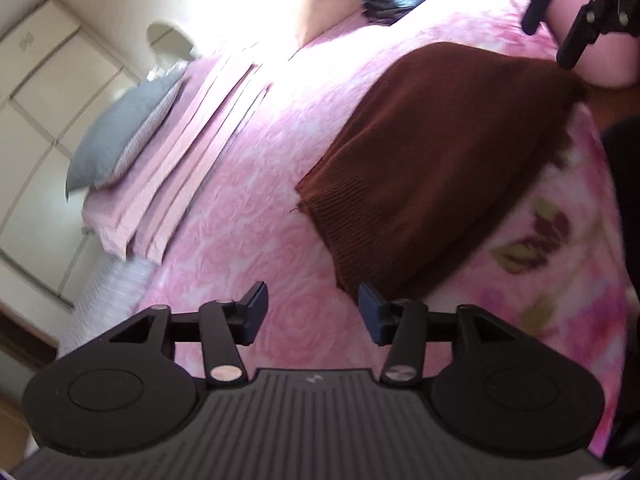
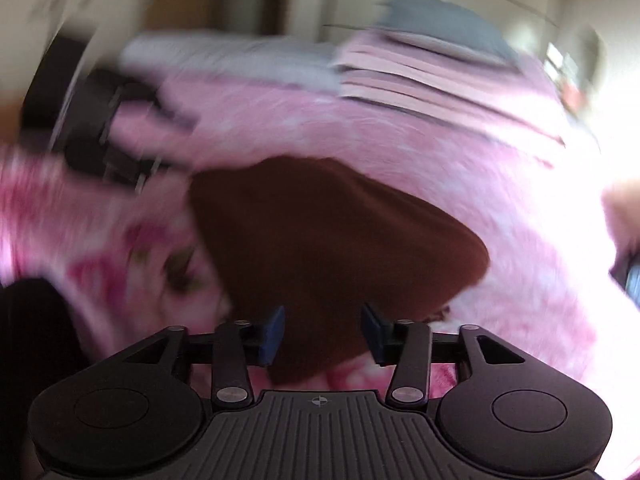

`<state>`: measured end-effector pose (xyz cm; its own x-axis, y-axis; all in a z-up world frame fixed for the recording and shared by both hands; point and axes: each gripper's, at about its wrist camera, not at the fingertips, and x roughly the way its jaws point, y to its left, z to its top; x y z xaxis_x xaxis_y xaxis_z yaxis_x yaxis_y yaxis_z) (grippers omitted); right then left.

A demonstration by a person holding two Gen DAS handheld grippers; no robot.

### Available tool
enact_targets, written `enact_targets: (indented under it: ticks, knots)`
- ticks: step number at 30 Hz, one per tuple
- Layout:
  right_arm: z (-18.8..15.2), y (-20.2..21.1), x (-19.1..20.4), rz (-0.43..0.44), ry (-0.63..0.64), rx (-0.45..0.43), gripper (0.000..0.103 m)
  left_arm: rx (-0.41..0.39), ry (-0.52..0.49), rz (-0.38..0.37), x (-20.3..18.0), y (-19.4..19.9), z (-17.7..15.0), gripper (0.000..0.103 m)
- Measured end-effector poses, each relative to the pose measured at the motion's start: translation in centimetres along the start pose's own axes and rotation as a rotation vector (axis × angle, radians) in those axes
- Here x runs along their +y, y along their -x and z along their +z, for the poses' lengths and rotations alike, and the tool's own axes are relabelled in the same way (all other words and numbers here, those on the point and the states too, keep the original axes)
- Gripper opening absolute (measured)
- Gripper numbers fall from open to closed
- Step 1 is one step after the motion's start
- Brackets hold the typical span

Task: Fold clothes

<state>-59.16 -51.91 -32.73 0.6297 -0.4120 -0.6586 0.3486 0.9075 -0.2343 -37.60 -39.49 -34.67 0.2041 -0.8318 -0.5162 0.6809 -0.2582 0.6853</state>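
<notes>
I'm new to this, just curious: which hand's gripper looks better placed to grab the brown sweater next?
Probably the right gripper: the brown sweater lies directly ahead of its open jaws. The left gripper, also open, faces bare pink bedspread beside the hem.

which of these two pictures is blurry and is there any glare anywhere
Right wrist view: heavy motion smear across the brown knit garment and pink bedspread; only the right hand-held gripper stays sharp. Left wrist view: mostly crisp, but window glare blows out the top centre, and fisheye bends the bed's edges.
</notes>
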Motion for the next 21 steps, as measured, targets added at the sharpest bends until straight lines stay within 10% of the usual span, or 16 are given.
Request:
enact_targets:
  ticks: [10, 14, 21]
  knots:
    - [-2.1, -6.2, 5.4, -0.162, 0.554, 0.143, 0.048, -0.107, -0.18, -0.029, -4.9, 1.1, 0.7, 0.074]
    - [-1.4, -5.8, 3.6, -0.137, 0.552, 0.136, 0.032, -0.163, -0.206, -0.049, -6.6, 1.2, 1.9, 0.091]
    - [0.9, -1.9, -1.1, -0.17, 0.467, 0.056, 0.029, -0.167, -0.327, -0.017, -10.0, -1.2, 4.1, 0.083]
